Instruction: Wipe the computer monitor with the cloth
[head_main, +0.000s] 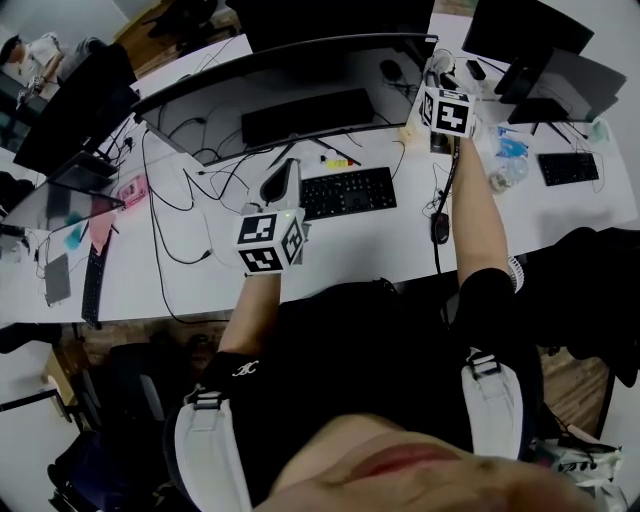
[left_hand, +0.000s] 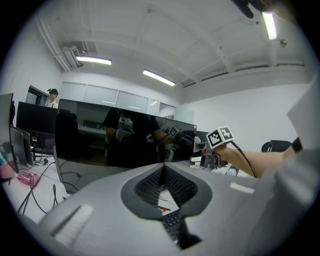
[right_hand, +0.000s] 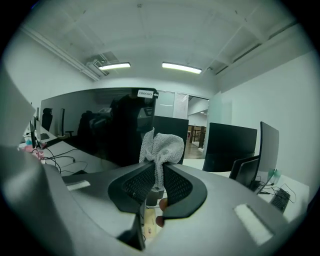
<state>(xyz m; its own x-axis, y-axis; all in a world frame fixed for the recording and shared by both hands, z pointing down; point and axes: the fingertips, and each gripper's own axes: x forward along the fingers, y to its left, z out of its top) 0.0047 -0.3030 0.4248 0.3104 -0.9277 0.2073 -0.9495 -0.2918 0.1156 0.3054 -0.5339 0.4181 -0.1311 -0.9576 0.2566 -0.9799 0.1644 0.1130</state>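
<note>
The wide curved monitor (head_main: 290, 52) stands across the back of the white desk (head_main: 400, 235). Its dark screen (left_hand: 100, 142) reflects the person and both grippers. My right gripper (right_hand: 156, 167) is shut on a bunched grey mesh cloth (right_hand: 162, 146), which sticks up past the jaw tips. It is held up near the monitor's right end (right_hand: 135, 125); its marker cube (head_main: 447, 111) shows in the head view. My left gripper (left_hand: 163, 166) is shut with nothing between its jaws. It hovers over the desk in front of the screen's middle, with its marker cube (head_main: 271, 241) nearer the person.
A black keyboard (head_main: 348, 192) lies in front of the monitor, with loose cables (head_main: 175, 215) to its left and a mouse (head_main: 440, 228) to its right. More monitors (head_main: 560, 75), another keyboard (head_main: 567, 167) and a plastic bottle (head_main: 507, 174) crowd the right side.
</note>
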